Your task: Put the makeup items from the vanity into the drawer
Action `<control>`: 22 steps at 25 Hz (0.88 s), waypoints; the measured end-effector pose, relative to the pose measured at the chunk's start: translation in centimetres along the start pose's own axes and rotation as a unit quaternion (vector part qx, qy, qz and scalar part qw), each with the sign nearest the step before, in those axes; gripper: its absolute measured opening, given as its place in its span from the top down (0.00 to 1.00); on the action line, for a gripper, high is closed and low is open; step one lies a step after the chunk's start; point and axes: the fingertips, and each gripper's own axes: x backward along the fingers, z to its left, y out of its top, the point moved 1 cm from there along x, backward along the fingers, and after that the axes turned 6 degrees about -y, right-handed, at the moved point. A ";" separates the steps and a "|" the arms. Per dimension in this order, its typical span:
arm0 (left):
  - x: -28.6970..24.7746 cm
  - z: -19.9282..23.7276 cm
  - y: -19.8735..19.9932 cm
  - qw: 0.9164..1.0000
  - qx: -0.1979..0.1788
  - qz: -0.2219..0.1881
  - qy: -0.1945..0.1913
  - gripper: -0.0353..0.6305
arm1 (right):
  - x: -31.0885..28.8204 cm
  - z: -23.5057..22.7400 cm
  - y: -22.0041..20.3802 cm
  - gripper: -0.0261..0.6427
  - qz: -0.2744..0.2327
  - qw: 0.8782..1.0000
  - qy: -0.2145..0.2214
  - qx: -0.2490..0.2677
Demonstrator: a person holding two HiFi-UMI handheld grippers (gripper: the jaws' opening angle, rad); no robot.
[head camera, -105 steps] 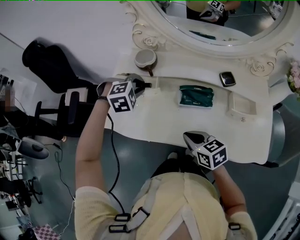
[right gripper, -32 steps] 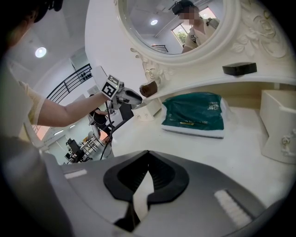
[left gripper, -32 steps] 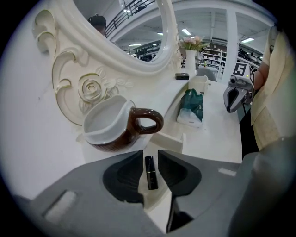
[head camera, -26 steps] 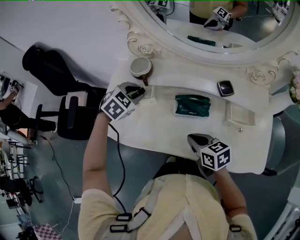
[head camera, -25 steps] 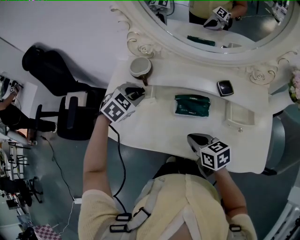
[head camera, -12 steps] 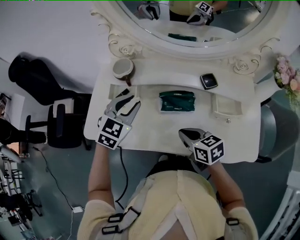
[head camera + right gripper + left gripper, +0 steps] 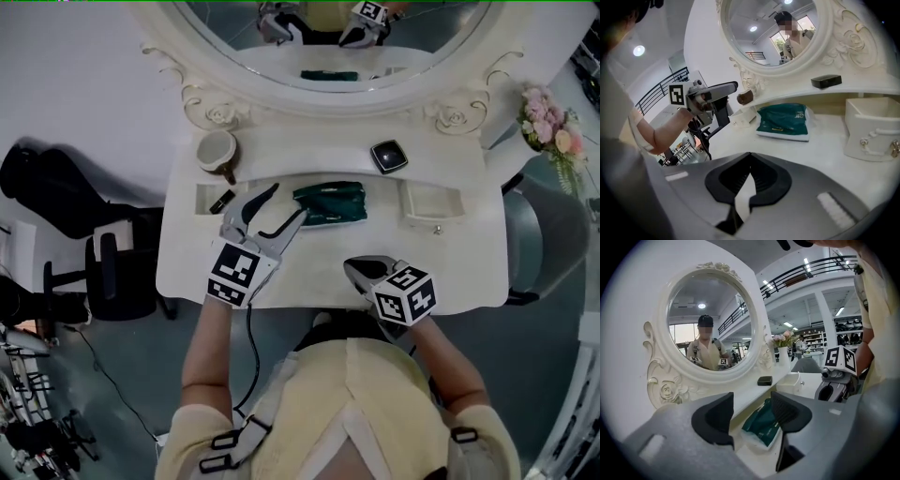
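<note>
My left gripper [image 7: 289,201] hovers over the white vanity [image 7: 187,272], its jaws opening with nothing between them. Its tips point at the green packet [image 7: 333,200], which lies flat just ahead; in the left gripper view the green packet [image 7: 761,425] shows beyond the left gripper [image 7: 750,416]. A small dark item [image 7: 223,201] lies in the open left drawer [image 7: 206,199]. A black compact [image 7: 388,155] rests on the raised shelf. My right gripper [image 7: 358,269] is shut and empty near the front edge, and the right gripper [image 7: 743,185] faces the green packet [image 7: 783,121].
An open right drawer [image 7: 429,202] stands at the shelf's right end. A round cup [image 7: 216,150] with a brown handle sits at the back left. The oval mirror [image 7: 328,37] rises behind. Pink flowers [image 7: 544,117] are at the right, and a black chair [image 7: 56,178] stands off the left edge.
My left gripper left the left drawer, moved right toward the green packet and opened its jaws. The dark item stays in that drawer. The right gripper has hardly moved.
</note>
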 end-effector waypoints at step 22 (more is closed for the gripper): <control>-14.8 -5.5 4.1 0.993 0.016 0.029 -0.114 0.41 | 4.9 -5.3 -3.1 0.95 -0.022 0.996 -0.051 -0.064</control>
